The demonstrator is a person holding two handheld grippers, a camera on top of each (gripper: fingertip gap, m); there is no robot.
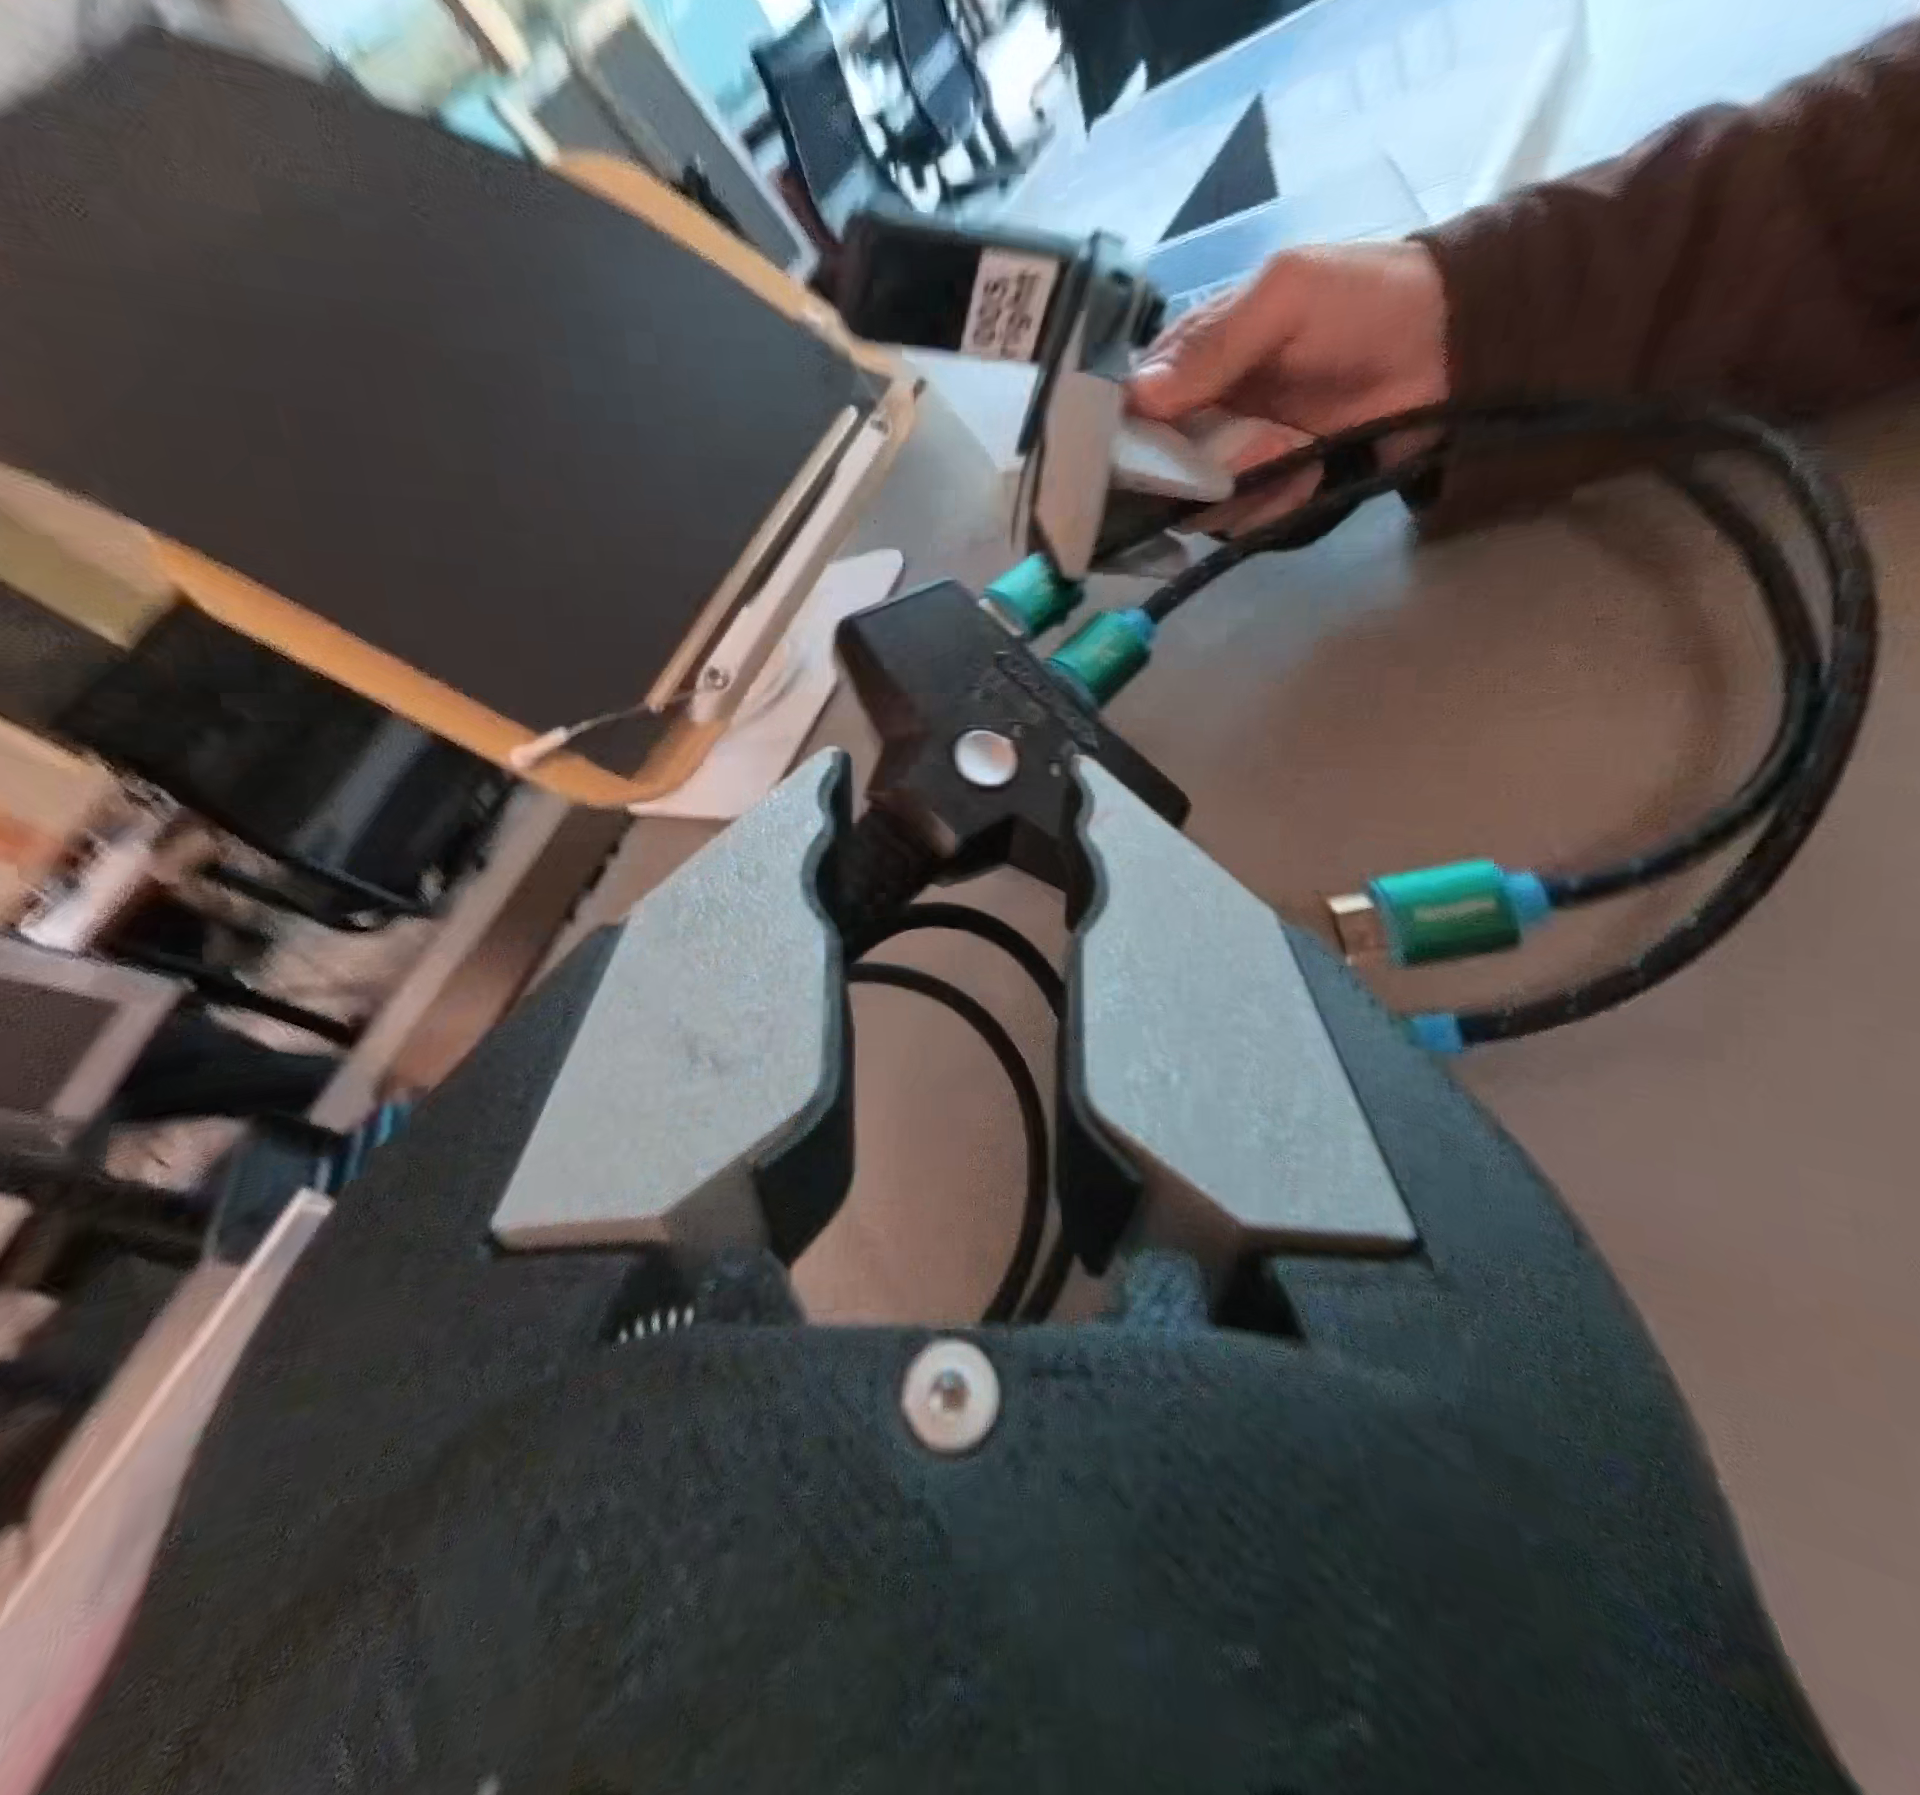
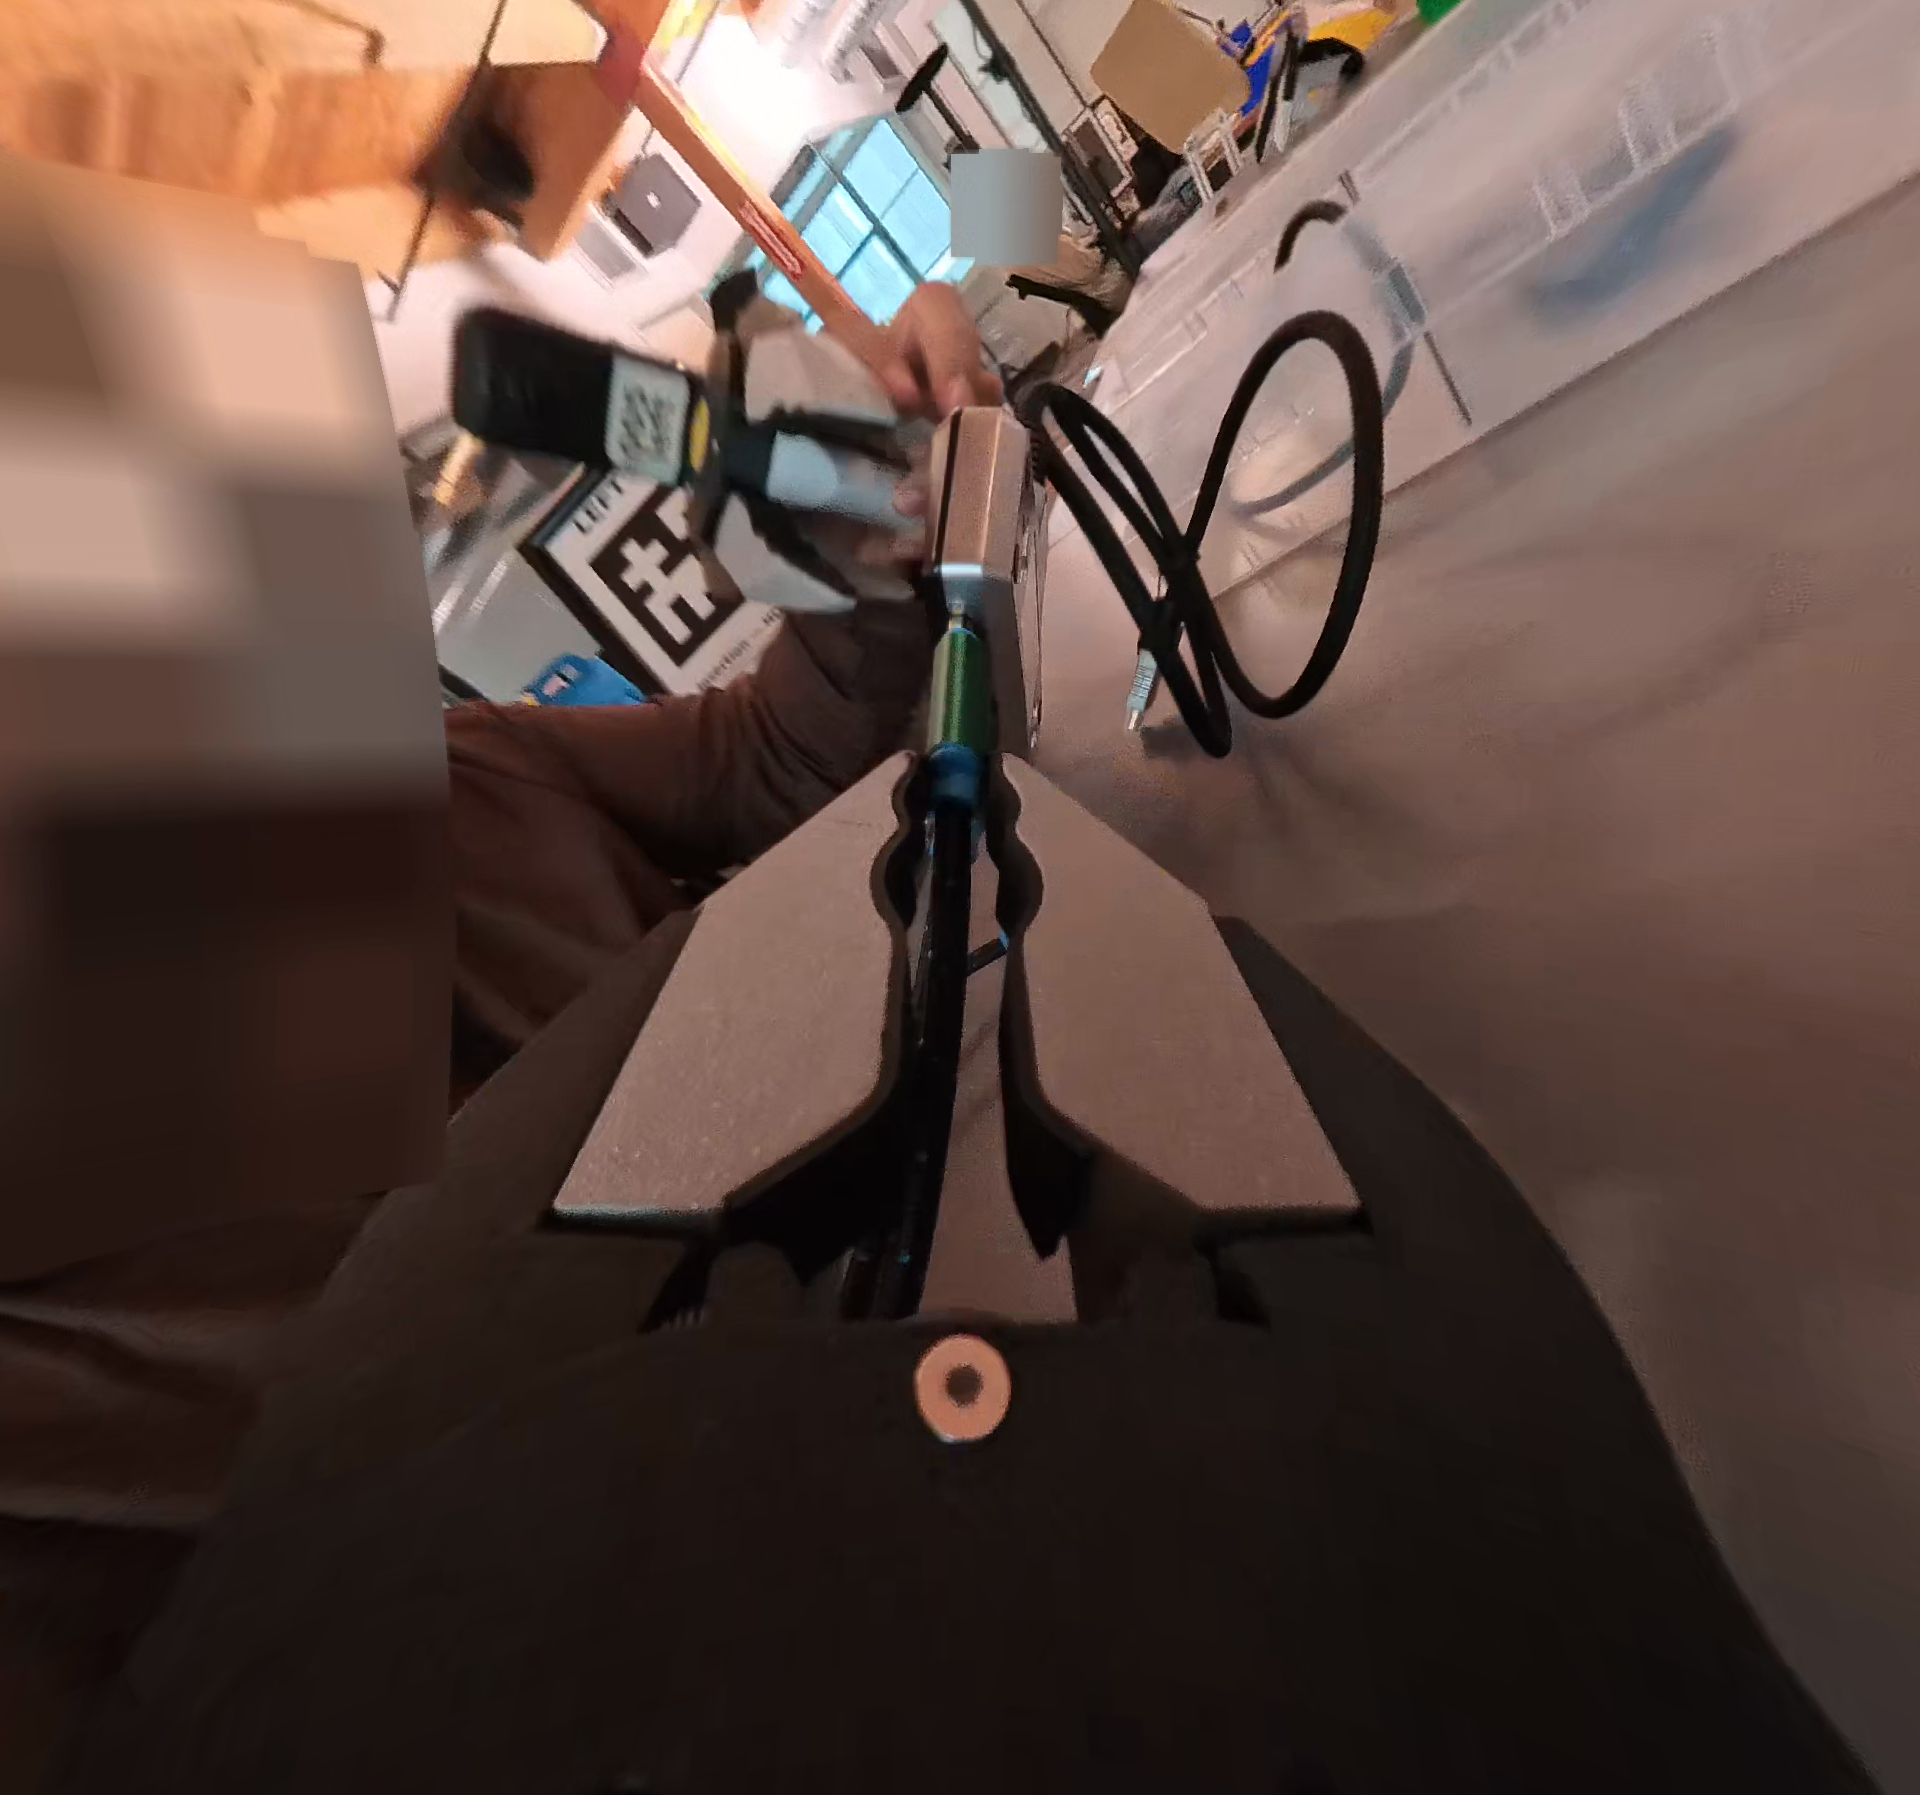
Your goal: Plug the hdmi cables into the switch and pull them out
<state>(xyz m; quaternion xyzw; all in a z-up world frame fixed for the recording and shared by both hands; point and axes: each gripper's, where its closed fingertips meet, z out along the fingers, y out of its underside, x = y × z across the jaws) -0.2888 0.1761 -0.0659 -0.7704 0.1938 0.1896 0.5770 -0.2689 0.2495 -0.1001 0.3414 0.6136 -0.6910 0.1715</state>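
The left gripper [image 1: 961,789], grey-fingered on a black body, is closed down on the small black plastic HDMI switch [image 1: 971,696], pinching its near end beside the round silver button. Two green metal-shelled HDMI plugs [image 1: 1091,654] sit side by side in the switch's far edge. Beyond the switch a bare hand [image 1: 1299,343] in a brown sleeve [image 1: 1714,218] holds the right gripper [image 2: 954,789], which has its fingers pinched on the black braided cable just behind the blue collar of the farther plug. A third, loose green plug [image 1: 1444,914] lies on the tan tabletop [image 1: 1558,1278] to the right of the switch. Raised lettering on the switch and stickers on the far gripper are too blurred to read.
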